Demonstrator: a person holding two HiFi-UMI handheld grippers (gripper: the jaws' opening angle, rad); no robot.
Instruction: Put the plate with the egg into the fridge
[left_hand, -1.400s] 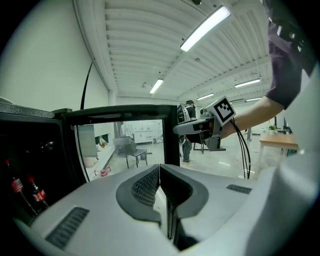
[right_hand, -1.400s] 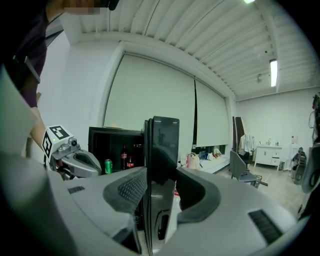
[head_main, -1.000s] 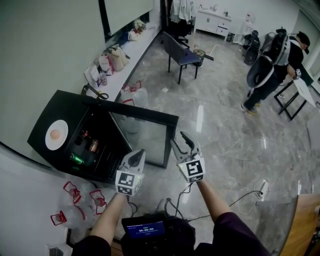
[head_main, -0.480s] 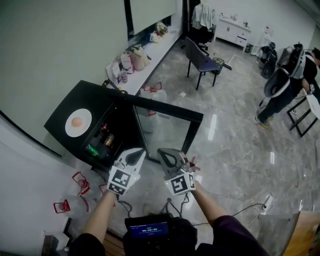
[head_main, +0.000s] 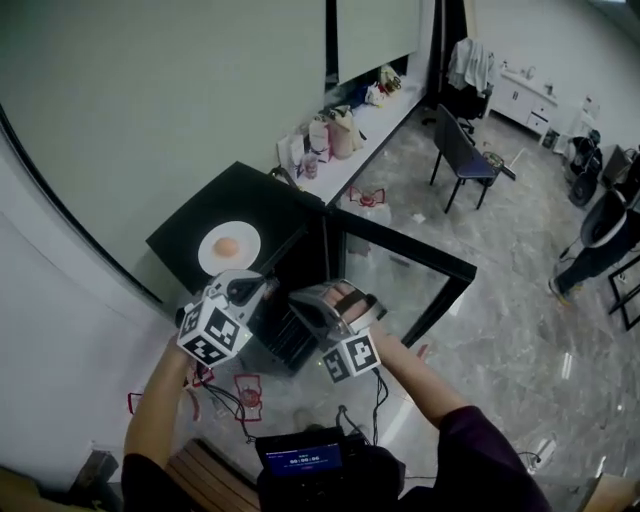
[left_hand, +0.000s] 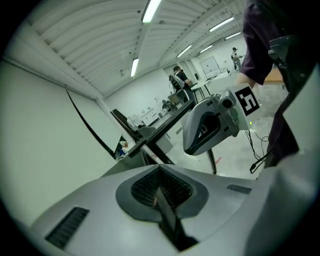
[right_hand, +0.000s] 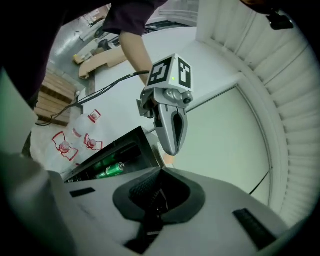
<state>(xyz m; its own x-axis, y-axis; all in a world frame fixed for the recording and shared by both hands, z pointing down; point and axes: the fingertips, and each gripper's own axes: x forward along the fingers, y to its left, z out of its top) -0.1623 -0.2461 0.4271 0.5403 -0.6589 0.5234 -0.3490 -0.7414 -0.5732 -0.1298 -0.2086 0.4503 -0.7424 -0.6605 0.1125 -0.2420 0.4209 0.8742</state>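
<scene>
The left gripper (head_main: 255, 287) has its jaws pressed together with nothing between them, as its own view (left_hand: 161, 194) shows. The right gripper (head_main: 305, 303) is likewise closed and empty (right_hand: 152, 200); a second ago its jaws stood wide apart. The two grippers now sit close side by side, tips nearly facing each other, where before they hung further apart and lower in the head view.

Just beyond the left gripper's tip lies the white plate (head_main: 210, 257) with the egg (head_main: 227, 246) on it. It is on the black top of the fridge (head_main: 180, 232), the same place as before, and neither gripper touches it. The fridge door (head_main: 405, 243) stands open as before, its glass pane swung out over the marble floor. Through the opening, the right gripper view shows a green can (right_hand: 112, 170) lying on a shelf.

The fridge now sits nearer the middle of the head view than a second ago. Further off stand a dark chair (head_main: 460, 150) and a person (head_main: 608, 235) at the right edge.
</scene>
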